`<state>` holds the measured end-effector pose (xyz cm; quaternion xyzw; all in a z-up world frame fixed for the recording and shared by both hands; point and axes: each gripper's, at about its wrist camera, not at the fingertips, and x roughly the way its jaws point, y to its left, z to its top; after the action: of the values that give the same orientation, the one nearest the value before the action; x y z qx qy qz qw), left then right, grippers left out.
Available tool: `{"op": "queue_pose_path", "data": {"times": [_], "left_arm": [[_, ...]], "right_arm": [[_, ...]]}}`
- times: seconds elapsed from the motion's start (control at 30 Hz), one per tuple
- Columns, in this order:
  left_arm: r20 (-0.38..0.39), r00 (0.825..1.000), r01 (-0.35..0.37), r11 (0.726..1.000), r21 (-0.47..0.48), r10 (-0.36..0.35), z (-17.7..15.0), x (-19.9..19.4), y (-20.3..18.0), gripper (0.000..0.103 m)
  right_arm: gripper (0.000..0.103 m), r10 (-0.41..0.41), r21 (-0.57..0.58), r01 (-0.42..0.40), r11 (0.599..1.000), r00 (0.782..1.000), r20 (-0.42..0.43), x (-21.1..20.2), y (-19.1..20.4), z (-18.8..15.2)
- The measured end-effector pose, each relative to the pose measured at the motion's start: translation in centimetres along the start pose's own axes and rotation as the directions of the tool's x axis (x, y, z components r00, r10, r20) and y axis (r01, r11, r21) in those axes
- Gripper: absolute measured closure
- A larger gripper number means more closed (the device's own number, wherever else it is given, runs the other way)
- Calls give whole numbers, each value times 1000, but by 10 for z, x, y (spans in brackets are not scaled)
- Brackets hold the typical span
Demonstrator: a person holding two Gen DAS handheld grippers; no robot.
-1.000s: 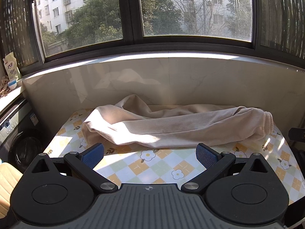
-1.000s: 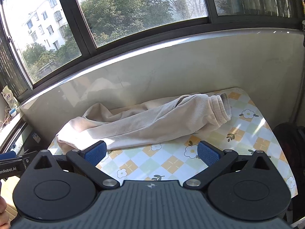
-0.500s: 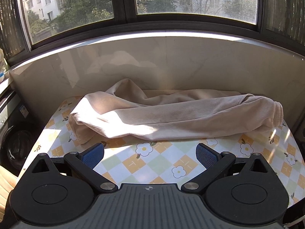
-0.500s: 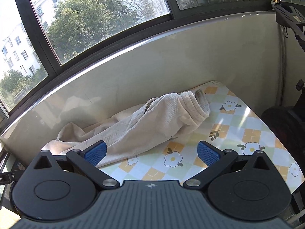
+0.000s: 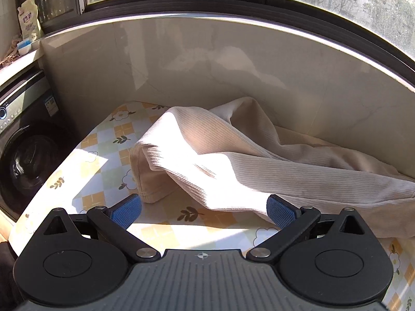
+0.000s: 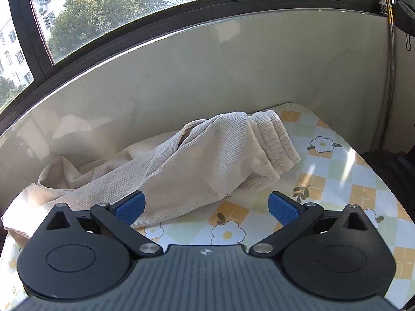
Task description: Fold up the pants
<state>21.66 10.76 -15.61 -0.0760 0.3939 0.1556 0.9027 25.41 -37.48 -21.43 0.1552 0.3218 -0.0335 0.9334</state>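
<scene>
Beige ribbed pants (image 5: 233, 160) lie bunched lengthwise along the back of a table with a flowered checked cloth (image 5: 109, 171). In the left wrist view their left end (image 5: 147, 178) is just ahead of my left gripper (image 5: 205, 211), which is open with nothing between its blue pads. In the right wrist view the pants (image 6: 197, 165) end in a ribbed elastic band (image 6: 277, 140) at the right. My right gripper (image 6: 206, 208) is open just in front of that end; its left pad (image 6: 129, 208) overlaps the fabric edge in the image.
A tiled wall (image 5: 207, 72) under a dark-framed window runs right behind the pants. A washing machine (image 5: 23, 140) stands left of the table, a detergent bag (image 5: 28, 20) on the ledge above it. A dark object (image 6: 389, 171) sits past the table's right edge.
Both grippers have moved closer to the table and apart: the left one swung toward the pants' left end, the right one toward the elastic-band end. Both stayed open.
</scene>
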Motion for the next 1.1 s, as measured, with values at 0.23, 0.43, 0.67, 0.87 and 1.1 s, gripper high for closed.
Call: {"op": "queue_pose_path", "data": {"times": [0.23,0.43,0.67,0.87,1.1], "left_arm": [[20,999,32,988,-152,-29,24,32,25,0],[34,993,119,978,-173,-115,31,56,18,0],[-1,991,130,957,-258,-135,33,73,36,0],[-18,992,113,956,-270,-122,28,82,48,1],[-51,987,131,942,-310,-154,25,93,66,6]], "right_arm": [[6,-57,-128,68,989,995,88,34,11,15],[7,8,-172,17,985,990,140,48,30,41],[7,-73,2,73,997,997,38,100,51,42],[21,-170,223,179,958,984,-59,140,44,51],[91,-121,328,138,934,990,-72,130,39,43]]}}
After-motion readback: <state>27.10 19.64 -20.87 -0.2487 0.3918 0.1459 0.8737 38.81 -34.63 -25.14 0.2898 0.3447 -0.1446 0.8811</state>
